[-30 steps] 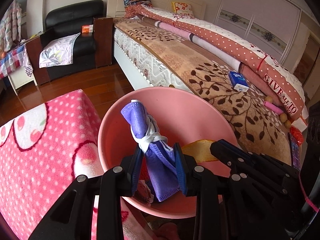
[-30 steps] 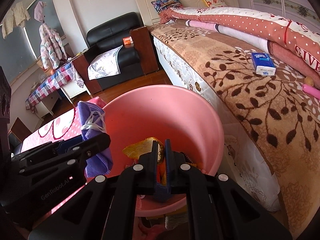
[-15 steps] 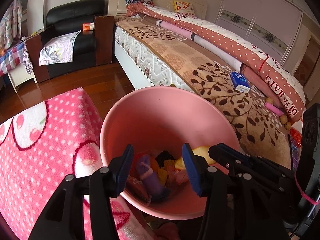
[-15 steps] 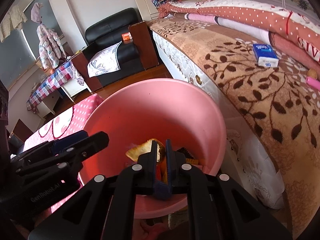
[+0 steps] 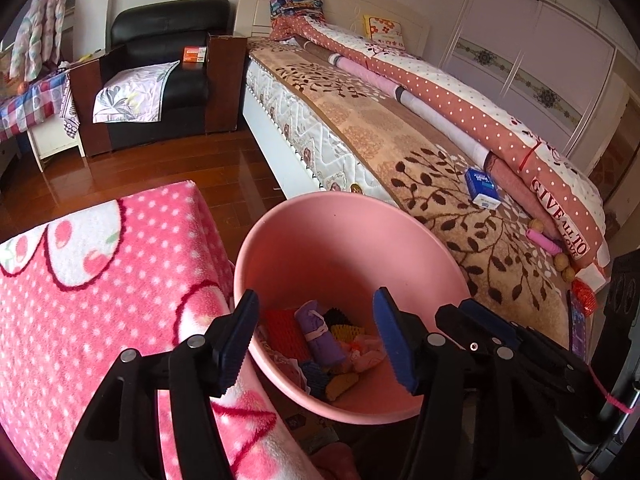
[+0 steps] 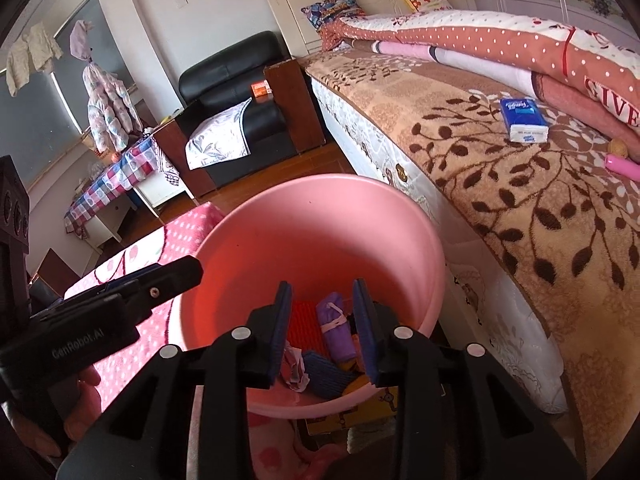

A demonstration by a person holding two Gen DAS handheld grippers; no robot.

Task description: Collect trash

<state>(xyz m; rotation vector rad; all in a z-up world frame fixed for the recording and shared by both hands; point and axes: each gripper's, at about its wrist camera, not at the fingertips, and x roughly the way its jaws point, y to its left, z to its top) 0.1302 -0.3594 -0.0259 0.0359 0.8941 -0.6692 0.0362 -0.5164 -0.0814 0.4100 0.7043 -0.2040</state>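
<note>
Trash, our purple bundle [image 5: 318, 338], lies in the pink bin [image 5: 348, 216], long axis running toward the far wall, beneath our empty, opening left gripper [image 5: 316, 340] and right gripper [image 6: 322, 330].

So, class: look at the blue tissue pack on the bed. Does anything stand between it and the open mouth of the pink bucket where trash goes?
Nothing visible does. The tissue pack lies in the open on the brown leaf-patterned blanket, and the pink bucket stands beside the bed with its mouth uncovered. Only bare blanket and the mattress edge lie between them.
</note>
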